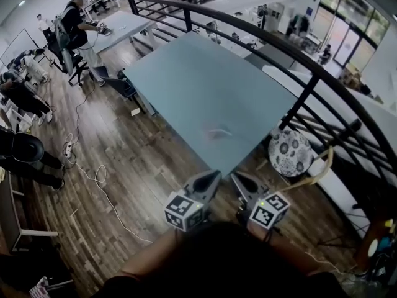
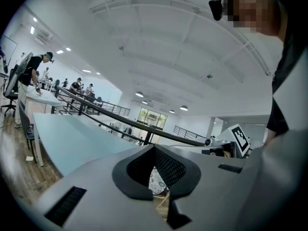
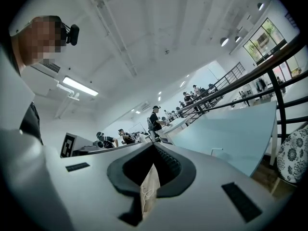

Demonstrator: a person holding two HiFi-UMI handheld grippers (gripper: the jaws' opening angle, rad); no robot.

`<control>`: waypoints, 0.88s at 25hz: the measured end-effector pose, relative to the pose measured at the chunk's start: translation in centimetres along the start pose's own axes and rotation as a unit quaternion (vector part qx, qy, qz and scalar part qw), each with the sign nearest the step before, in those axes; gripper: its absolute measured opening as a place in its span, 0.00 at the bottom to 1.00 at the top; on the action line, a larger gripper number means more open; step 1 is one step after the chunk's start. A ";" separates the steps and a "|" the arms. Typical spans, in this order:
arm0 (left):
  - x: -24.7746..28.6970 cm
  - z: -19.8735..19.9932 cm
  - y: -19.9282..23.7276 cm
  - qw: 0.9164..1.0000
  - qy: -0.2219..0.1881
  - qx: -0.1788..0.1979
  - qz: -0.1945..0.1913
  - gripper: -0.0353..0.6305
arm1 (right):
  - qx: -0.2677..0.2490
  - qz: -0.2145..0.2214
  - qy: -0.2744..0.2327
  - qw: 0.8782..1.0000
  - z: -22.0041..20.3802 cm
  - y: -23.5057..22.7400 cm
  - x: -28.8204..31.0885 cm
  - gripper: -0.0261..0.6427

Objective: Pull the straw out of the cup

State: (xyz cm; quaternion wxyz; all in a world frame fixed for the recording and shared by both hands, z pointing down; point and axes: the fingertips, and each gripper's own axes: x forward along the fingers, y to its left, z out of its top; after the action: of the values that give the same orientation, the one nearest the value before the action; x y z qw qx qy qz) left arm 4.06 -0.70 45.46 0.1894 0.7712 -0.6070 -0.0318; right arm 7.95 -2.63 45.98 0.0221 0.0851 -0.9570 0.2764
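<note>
Head view for the layout: left gripper [image 1: 216, 174] and right gripper [image 1: 234, 175] side by side, just short of the table [image 1: 205, 85] corner, stool [image 1: 290, 153] off right. Up close in the gripper views, both clenched tip to tip on nothing. Can't tell where cup or straw is in any view.

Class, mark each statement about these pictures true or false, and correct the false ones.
1. The table is light blue. True.
2. The left gripper and right gripper both have their jaws together. True.
3. The right gripper holds a straw. False: nothing is between its jaws.
4. The patterned stool stands on the table. False: it stands on the floor beside the table's corner.
</note>
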 end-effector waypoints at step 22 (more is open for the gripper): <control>-3.0 1.0 6.8 0.999 0.002 -0.017 -0.027 0.07 | 0.000 -0.020 0.013 1.000 -1.3 2.5 7.3 0.05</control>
State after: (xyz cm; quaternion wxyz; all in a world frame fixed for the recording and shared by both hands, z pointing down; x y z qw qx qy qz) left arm -3.25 0.61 46.27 0.2031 0.7838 -0.5850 -0.0457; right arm 0.35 -0.98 46.47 0.0405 0.1010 -0.9547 0.2770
